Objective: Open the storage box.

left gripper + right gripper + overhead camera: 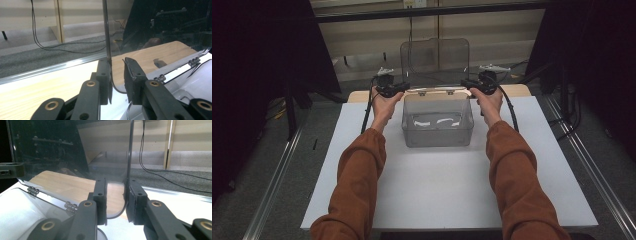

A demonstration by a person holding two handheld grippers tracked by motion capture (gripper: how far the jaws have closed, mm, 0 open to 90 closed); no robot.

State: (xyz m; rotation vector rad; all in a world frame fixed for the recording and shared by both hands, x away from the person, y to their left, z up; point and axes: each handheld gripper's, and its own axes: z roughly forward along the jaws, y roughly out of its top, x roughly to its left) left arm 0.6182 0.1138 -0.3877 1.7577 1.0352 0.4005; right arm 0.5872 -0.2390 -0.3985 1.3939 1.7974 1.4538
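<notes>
My left tongs (404,88) & right tongs (465,84) gape astride upright clear plastic lid (435,60) edges; clear rectangular box (437,131) mid white worktop (437,185), room all round.

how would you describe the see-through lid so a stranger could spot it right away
Find the white table; at its far end sits a clear box. The lid stands upright from the box's far rim on small metal hinges, its lower corners between the jaws of both grippers.

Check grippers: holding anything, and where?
Both straddle the upright clear plastic hinged lid, left gripper and right gripper at its bottom corners; jaws not closed, so nothing held.
</notes>
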